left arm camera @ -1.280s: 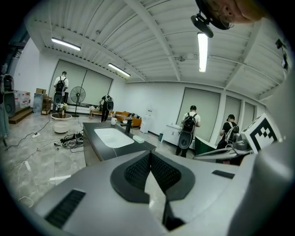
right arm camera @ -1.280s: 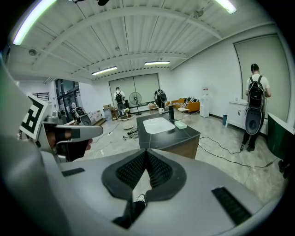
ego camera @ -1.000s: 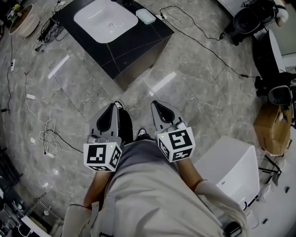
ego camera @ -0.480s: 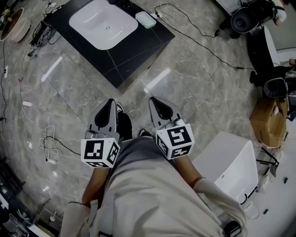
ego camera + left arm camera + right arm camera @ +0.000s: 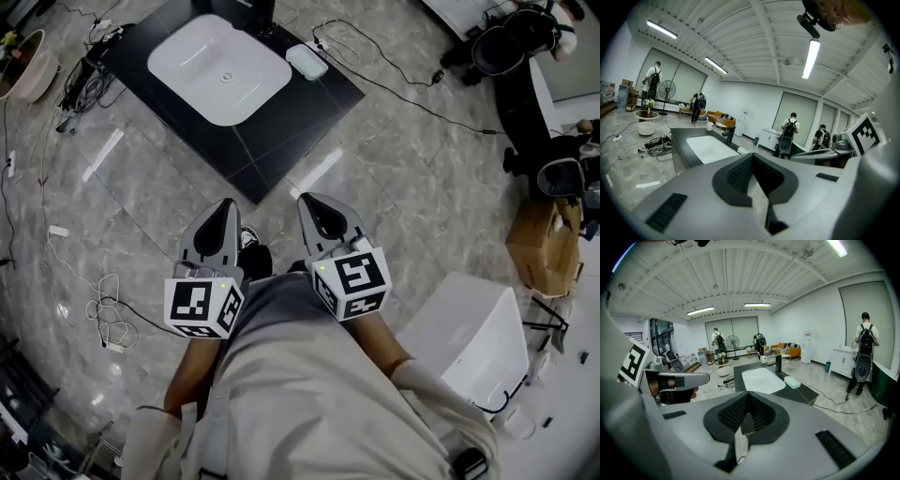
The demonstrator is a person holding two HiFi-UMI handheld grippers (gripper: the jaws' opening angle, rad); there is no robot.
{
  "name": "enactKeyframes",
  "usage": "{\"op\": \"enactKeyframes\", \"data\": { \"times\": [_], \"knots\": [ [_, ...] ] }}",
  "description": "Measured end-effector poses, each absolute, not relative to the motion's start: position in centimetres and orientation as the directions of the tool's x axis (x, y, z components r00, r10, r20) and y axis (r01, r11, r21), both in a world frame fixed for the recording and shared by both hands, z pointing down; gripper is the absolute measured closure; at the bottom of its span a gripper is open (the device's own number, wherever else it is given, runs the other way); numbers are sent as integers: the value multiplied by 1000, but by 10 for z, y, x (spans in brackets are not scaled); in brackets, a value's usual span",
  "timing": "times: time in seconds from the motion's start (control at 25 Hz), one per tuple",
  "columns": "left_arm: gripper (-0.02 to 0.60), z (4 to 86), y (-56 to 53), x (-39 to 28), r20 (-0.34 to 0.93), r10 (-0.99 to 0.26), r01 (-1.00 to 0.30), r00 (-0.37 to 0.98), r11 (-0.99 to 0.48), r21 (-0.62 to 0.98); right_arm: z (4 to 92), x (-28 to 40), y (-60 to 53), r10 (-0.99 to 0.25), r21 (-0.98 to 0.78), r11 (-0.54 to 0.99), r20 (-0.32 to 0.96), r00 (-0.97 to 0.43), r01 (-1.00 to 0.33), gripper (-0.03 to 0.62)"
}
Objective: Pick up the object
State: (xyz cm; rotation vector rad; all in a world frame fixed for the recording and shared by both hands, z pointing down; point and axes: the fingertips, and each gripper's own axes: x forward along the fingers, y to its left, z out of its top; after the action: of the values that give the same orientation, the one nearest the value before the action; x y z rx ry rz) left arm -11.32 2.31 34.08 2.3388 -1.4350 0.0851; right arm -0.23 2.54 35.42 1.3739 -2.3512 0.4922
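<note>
A small pale box (image 5: pixel 307 61) lies on the black counter (image 5: pixel 281 131) beside a white sink basin (image 5: pixel 220 68). The right gripper view shows the pale box (image 5: pixel 792 381) right of the basin (image 5: pixel 761 379). My left gripper (image 5: pixel 225 211) and right gripper (image 5: pixel 309 202) are held side by side in front of the person's body, over the marble floor and short of the counter's near corner. Both point toward the counter. The left gripper's (image 5: pixel 752 157) jaws meet with nothing between them. The right gripper (image 5: pixel 748 394) is shut and holds nothing.
A white cabinet (image 5: pixel 464 342) stands close at the right, with a cardboard box (image 5: pixel 544 244) beyond it. Cables (image 5: pixel 108 309) trail over the floor at left, and another cable (image 5: pixel 394 89) runs right of the counter. A black tap (image 5: pixel 778 364) rises behind the basin. People with backpacks stand far off.
The person has walked forward; the counter's near corner now lies closer to both grippers. Both grippers kept their side-by-side pose and stayed shut.
</note>
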Motion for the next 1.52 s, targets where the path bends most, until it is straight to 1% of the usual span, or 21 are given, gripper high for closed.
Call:
{"op": "enactKeyframes", "data": {
  "times": [0.28,0.56,0.92,1.16,1.52],
  "knots": [
    [577,340,-1,-131,232,-834,-854,501,-432,291,350,-25,6,-766,-92,457,465,-443,-885,585],
    [577,342,-10,-138,216,-836,-851,505,-442,283,355,-33,-5,-768,-61,454,478,-426,-889,585],
    [577,344,-24,-139,226,-847,-870,481,-431,239,361,-18,-26,-777,-41,441,484,-403,-897,583],
    [577,343,-40,-140,229,-845,-869,482,-428,251,359,-13,-48,-778,-30,452,476,-411,-891,583],
    [577,343,-69,-122,246,-835,-865,492,-439,243,366,8,-84,-771,-42,443,491,-405,-896,583]
  ]
}}
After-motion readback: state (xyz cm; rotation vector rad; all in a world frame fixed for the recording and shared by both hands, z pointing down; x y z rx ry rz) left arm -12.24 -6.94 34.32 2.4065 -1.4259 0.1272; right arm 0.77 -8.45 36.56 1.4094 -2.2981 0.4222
